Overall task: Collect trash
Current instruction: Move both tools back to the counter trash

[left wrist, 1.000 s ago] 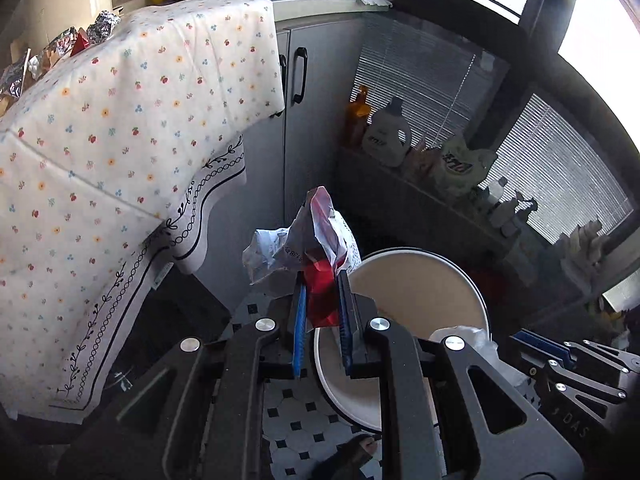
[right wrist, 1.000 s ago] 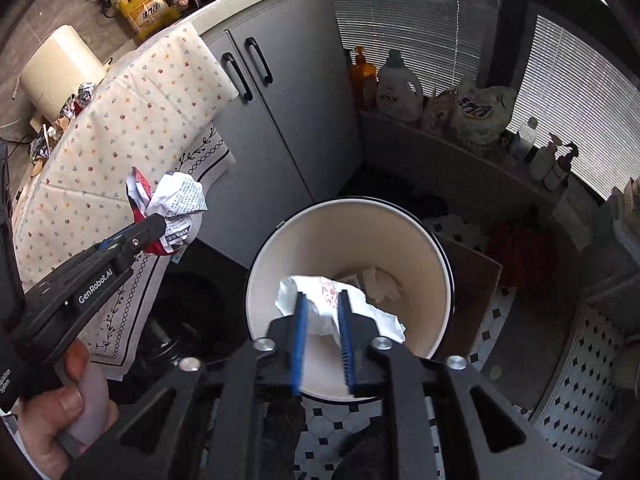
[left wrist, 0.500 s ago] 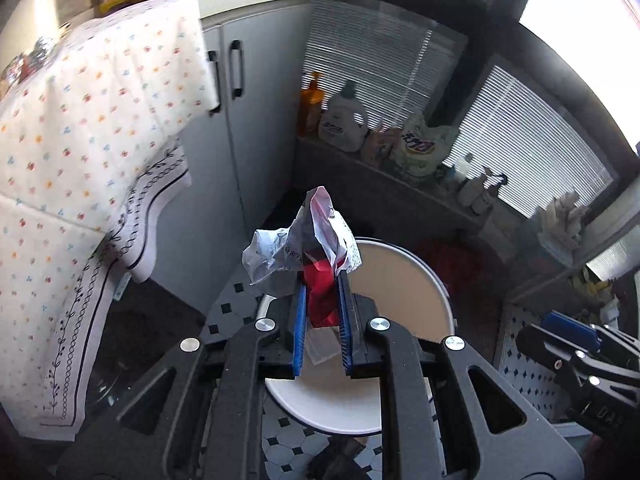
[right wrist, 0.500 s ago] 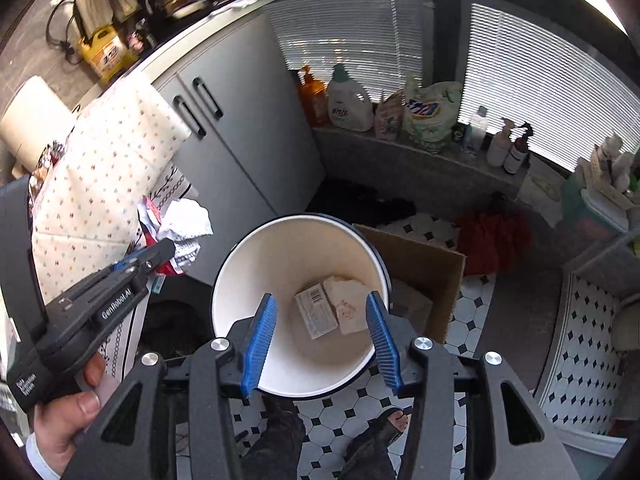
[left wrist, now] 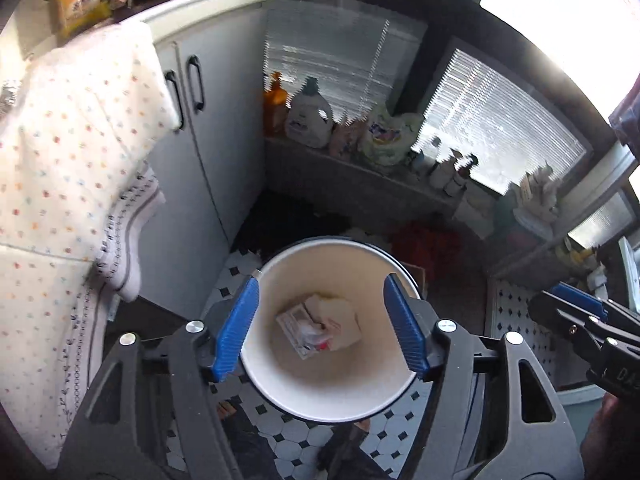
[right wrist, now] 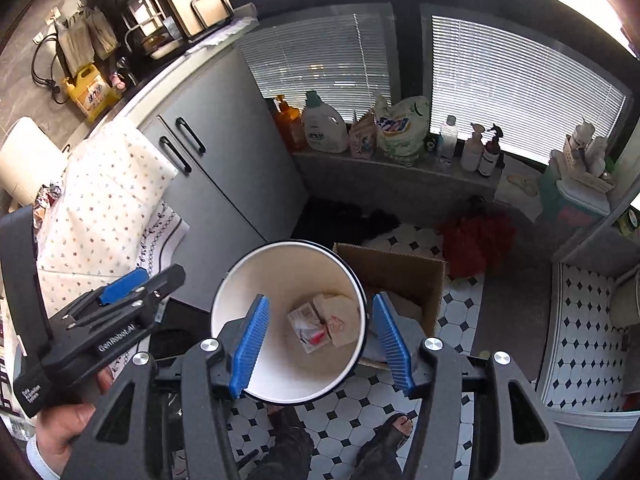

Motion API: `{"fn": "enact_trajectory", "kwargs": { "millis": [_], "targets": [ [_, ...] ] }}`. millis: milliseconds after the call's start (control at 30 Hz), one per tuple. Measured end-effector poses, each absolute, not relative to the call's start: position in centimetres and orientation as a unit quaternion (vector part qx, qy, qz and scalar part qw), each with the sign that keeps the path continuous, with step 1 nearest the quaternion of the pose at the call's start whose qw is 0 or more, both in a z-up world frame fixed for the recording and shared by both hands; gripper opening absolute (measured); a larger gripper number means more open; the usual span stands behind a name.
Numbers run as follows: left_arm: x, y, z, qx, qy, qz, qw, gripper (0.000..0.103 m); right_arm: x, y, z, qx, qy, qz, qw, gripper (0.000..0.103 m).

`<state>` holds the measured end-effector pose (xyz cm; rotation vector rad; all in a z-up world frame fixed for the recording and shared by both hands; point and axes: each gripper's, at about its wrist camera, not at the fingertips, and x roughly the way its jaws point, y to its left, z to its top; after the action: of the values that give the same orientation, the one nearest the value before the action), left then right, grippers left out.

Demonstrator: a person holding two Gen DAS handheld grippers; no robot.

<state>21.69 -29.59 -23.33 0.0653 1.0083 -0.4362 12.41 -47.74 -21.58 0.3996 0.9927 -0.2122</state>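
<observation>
Both my grippers, left & right, just opened wide, empty; crumpled wrappers (light, soft, pinch anywhere) in white round bin.

Setting: a home kitchen or utility corner. Evidence: grey two-door cabinet with black bar handles under a pale worktop; yellow jug of liquid and cables on that worktop; white cloth with small coloured dots; white detergent bottle and orange pump bottle on a low ledge; slatted window blinds; black-and-white tiled floor.
</observation>
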Motion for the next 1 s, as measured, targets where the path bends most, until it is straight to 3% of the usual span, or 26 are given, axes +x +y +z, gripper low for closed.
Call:
{"fn": "enact_trajectory", "kwargs": {
  "millis": [100, 233, 367, 500, 1000],
  "targets": [
    [22.0, -27.8, -21.0, 0.027, 0.460, -0.187, 0.867, 0.074, 12.8, -46.8, -19.8, 0.186, 0.451, -0.090, 0.868, 0.070],
    [22.6, -24.6, -17.8, 0.016, 0.436, -0.154, 0.886, 0.078, 14.1, -44.6, -17.3, 0.178, 0.431, -0.062, 0.883, 0.073],
    [23.2, -20.7, -14.8, 0.004, 0.412, -0.122, 0.903, 0.089, 15.9, -41.7, -14.7, 0.166, 0.409, -0.032, 0.897, 0.079],
    [23.7, -16.8, -12.0, -0.002, 0.388, -0.088, 0.917, 0.097, 17.3, -38.3, -12.1, 0.150, 0.383, -0.006, 0.911, 0.094],
    [25.4, -1.2, -6.3, -0.054, 0.338, 0.037, 0.939, 0.097, 24.0, -26.6, -6.6, 0.115, 0.352, 0.080, 0.926, 0.095]
  ]
}}
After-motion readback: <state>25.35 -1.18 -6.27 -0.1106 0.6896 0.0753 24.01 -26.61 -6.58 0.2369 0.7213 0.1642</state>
